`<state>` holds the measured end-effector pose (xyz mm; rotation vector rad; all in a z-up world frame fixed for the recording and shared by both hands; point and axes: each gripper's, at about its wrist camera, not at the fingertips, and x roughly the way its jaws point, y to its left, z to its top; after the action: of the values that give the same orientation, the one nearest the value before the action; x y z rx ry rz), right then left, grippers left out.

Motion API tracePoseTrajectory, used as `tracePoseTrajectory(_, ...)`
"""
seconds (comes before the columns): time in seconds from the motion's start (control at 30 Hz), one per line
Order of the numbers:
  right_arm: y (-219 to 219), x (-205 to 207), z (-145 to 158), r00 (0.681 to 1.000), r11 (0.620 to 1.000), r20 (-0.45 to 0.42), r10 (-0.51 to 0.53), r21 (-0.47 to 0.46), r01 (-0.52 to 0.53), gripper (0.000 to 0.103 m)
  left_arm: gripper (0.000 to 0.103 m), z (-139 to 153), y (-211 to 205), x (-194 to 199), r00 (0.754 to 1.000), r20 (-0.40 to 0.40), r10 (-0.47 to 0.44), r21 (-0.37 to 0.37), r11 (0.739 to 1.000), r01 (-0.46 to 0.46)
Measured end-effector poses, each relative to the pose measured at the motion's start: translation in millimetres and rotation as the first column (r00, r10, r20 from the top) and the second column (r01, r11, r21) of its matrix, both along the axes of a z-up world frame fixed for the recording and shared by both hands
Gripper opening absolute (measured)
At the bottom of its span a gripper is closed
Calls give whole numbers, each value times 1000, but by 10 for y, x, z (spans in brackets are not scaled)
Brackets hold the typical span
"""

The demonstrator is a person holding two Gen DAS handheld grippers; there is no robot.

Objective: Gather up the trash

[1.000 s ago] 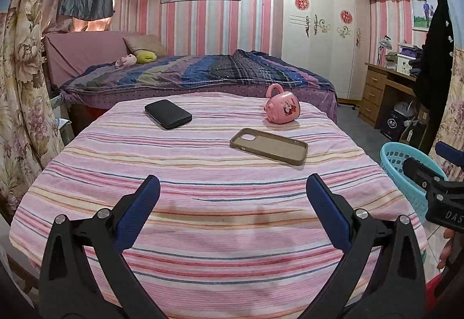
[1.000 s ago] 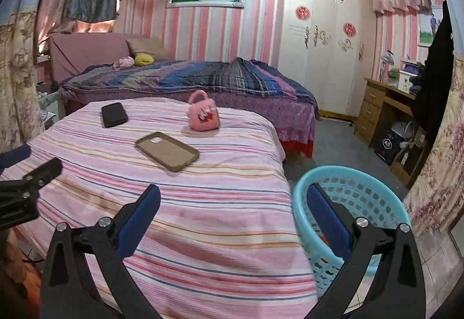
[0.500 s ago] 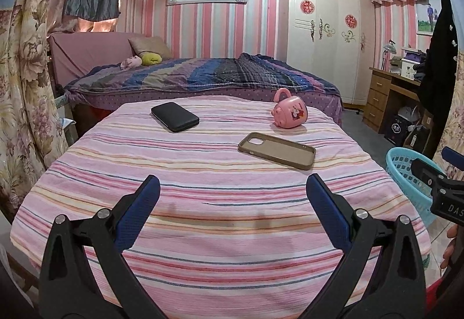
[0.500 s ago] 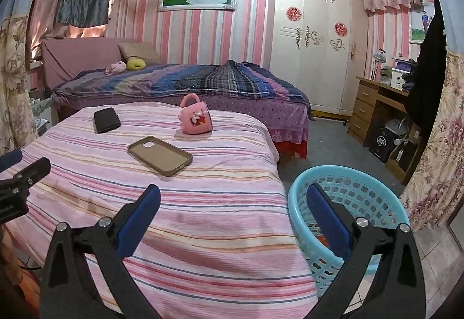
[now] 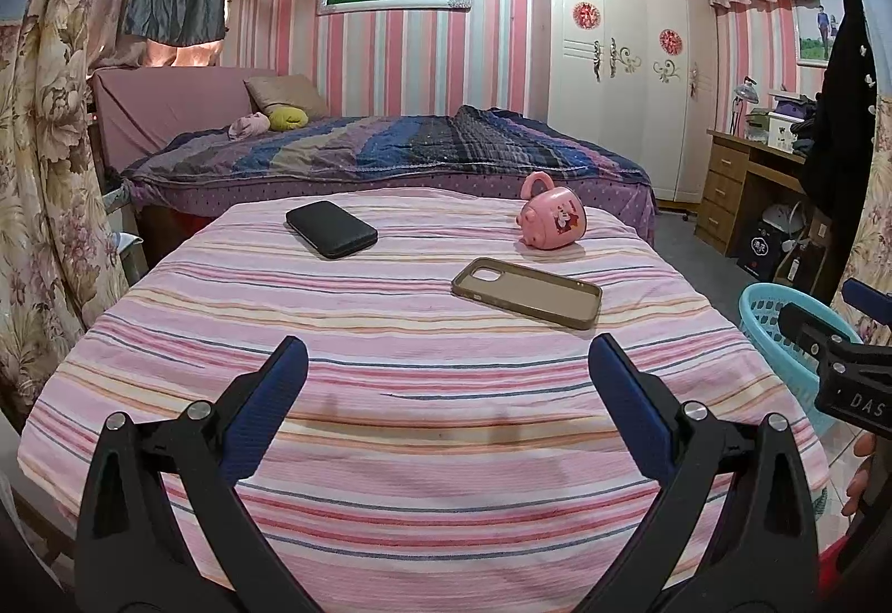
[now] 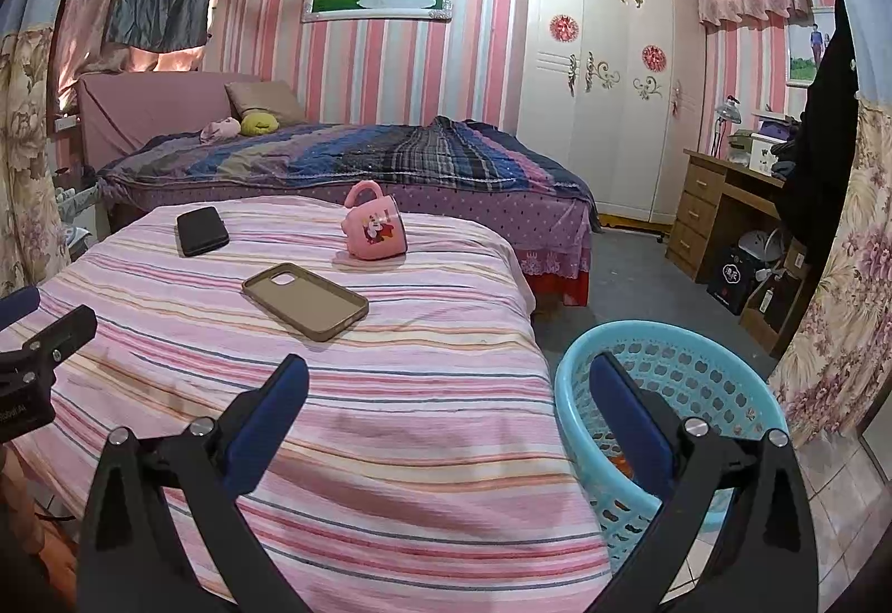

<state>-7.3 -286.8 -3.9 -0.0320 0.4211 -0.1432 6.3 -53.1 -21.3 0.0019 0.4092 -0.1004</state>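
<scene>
Two grippers, left gripper [image 5: 446, 404] and right gripper [image 6: 449, 406], hang spread wide and empty above the striped table [image 5: 390, 390], having drawn back slightly over the last second, probably because no trash remains there. Beside the table the blue basket [image 6: 725, 379] stands upright, mouth up, something orange [image 6: 621, 465] inside. Farther off, a phone case [image 5: 527, 292] lies flat, angled from near-right to far-left.

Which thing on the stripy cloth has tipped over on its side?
The pink mug. It lies on its side with its handle sticking up, while the black phone and the brown phone case just lie flat.
</scene>
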Motion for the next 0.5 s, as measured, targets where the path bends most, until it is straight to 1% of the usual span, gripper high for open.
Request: tracePoseTrajectory(0.5,-15,6,23,1000,1000,4,-2,-10,2,98,97,14,11,15,1000,-6,-2,-12,1000,2)
